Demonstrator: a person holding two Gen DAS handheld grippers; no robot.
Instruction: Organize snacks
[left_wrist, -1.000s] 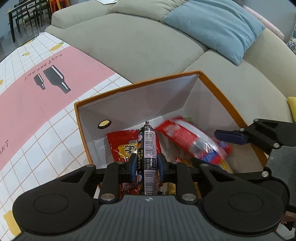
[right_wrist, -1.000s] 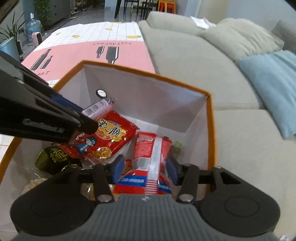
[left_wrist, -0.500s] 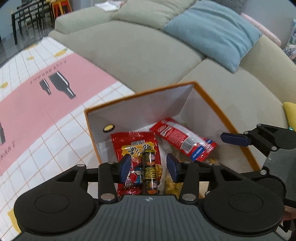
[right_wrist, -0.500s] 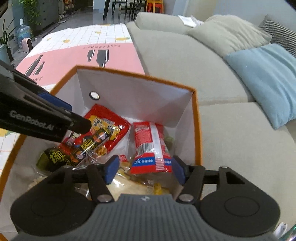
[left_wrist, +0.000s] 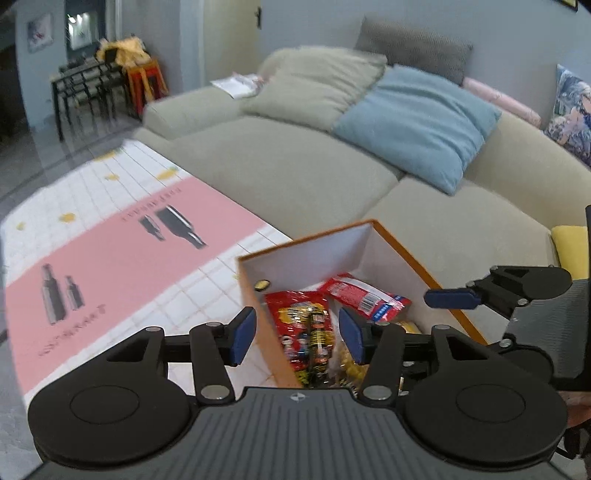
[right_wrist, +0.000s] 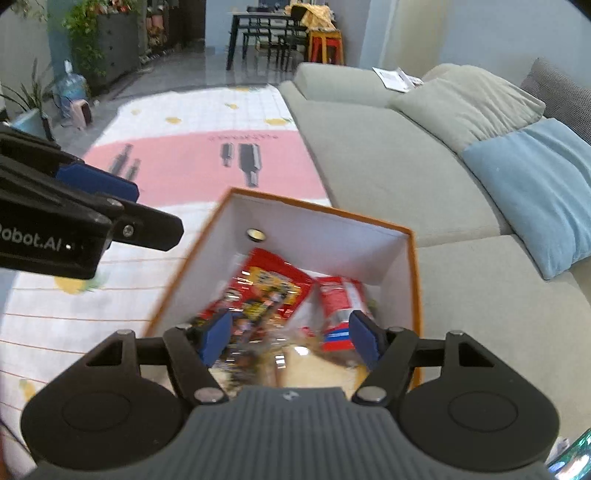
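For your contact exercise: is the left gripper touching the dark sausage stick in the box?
Apart. The left wrist view shows the left gripper open, above the sausage stick.

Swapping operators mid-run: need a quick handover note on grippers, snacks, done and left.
Left gripper: open, nothing between its pads; jaws have just been opening, and the dark stick snack it carried now lies in the box.
Right gripper: open and empty, jaws also just opened; its red-and-blue packet rests in the box.
Orange box sits on the sofa seat, holding those two plus a red bag and other wrappers, blurred.
Done: both snacks dropped in.
Left: no loose snacks show in either view; look around for more before going on.
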